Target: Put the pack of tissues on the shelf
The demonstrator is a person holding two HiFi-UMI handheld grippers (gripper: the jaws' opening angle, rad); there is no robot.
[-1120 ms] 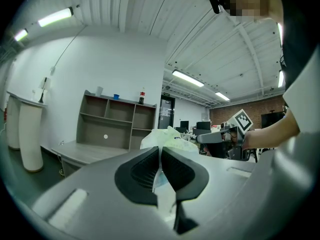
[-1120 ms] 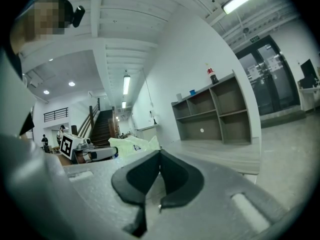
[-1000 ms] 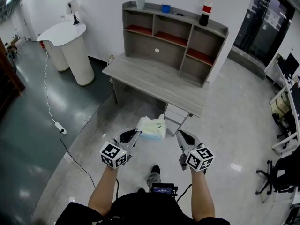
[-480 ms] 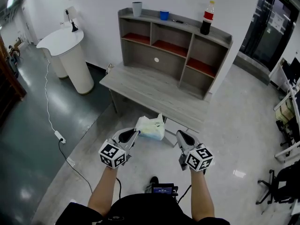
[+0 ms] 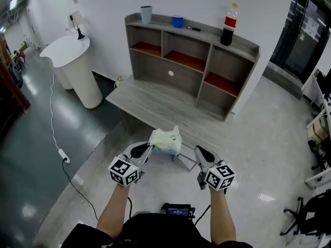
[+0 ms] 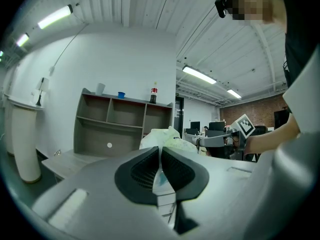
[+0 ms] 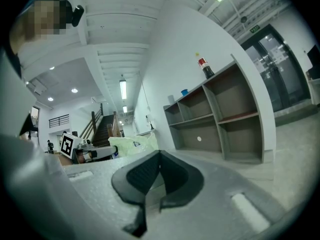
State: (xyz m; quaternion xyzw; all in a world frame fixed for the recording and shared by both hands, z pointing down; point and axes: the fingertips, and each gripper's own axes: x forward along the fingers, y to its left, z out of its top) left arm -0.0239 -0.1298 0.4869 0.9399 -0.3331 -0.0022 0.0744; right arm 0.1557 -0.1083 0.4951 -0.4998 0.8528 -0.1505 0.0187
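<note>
My left claw (image 5: pixel 151 148) pinches the pack of tissues (image 5: pixel 166 140) by its thin wrapper edge, so the pack juts forward, near me at the desk's (image 5: pixel 155 99) near edge. My right claw (image 5: pixel 197 150) is pressed together and empty, since one grip seems enough. The shelf (image 5: pixel 191 45) stands far ahead.

White plain wall (image 5: pixel 103 4) behind a grey wood-grain desk (image 5: pixel 165 107) that carries a grey wooden shelf unit (image 5: pixel 181 79) with red-brown compartment floors. Left of it, against the same wall — a white rounded pedestal counter (image 5: pixel 70 40). Floor in two zones: dark glossy grey-green floor (image 5: pixel 26 154) at left, pale polished speckled floor (image 5: pixel 264 133) at right. White power strip on its cable (image 5: pixel 63 156) lies on the dark part. Dark glass doors (image 5: pixel 305 25) far right, black office chair (image 5: pixel 310 211) lower right. Ceiling white and ribbed, long fluorescent strip lights (image 6: pixel 55 16) lit — red-brick wall (image 6: pixel 260 106) far off.
</note>
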